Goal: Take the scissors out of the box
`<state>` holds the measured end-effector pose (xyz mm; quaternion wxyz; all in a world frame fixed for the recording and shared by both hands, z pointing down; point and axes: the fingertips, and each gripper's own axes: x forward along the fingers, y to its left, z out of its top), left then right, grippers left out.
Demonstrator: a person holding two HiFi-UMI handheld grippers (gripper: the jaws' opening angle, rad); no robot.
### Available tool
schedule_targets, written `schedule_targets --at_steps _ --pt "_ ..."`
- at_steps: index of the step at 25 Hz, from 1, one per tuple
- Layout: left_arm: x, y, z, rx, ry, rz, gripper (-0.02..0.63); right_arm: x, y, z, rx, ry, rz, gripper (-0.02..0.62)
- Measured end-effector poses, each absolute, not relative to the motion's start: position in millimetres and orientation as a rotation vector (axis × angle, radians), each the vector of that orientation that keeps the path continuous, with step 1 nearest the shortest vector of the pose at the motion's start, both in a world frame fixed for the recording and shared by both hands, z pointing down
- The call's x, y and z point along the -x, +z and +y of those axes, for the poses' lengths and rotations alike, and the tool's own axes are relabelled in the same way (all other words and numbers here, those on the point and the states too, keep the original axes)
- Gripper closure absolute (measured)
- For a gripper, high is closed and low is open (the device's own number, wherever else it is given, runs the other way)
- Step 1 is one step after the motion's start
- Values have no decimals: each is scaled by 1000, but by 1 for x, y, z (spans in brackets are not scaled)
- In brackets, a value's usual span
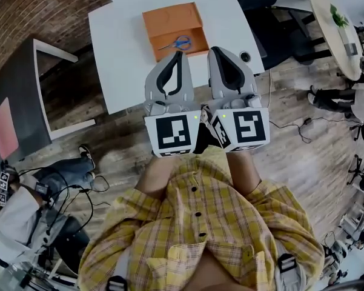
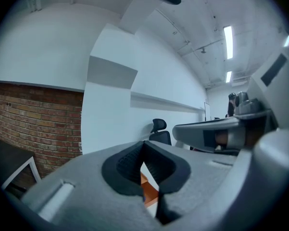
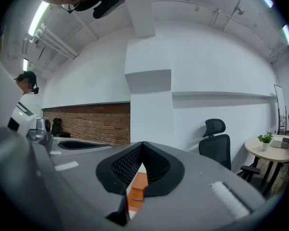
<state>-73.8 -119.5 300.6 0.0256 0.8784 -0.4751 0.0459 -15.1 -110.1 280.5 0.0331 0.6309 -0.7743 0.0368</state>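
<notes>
My left gripper (image 1: 178,54) and right gripper (image 1: 215,51), side by side, are both pressed together on nothing. The scissors (image 1: 177,42) lie in the near end of the orange box (image 1: 169,18) on the white table (image 1: 121,53), just beyond both tips. My gripper views show only an orange sliver behind the jaws, and the scissors are hard to make out there.

An office-like workroom with desks.
White table (image 1: 127,47) at 12 o'clock, brick wall (image 1: 24,11) at 10 o'clock, round table (image 1: 324,2) with a plant (image 1: 338,16) at 2 o'clock; office chair (image 3: 216,146), ceiling strip lights (image 2: 228,41), wood floor (image 1: 303,144).
</notes>
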Motion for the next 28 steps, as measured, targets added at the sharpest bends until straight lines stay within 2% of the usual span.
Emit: schedule_targets --at_steps 9,28 --pt "77 303 -153 -2697 212 -1543 604 -2 290 -139 -1895 131 -2421 589" --pt "27 336 -209 -2703 329 -1527 604 -39 327 -196 -1807 223 -2468 589"
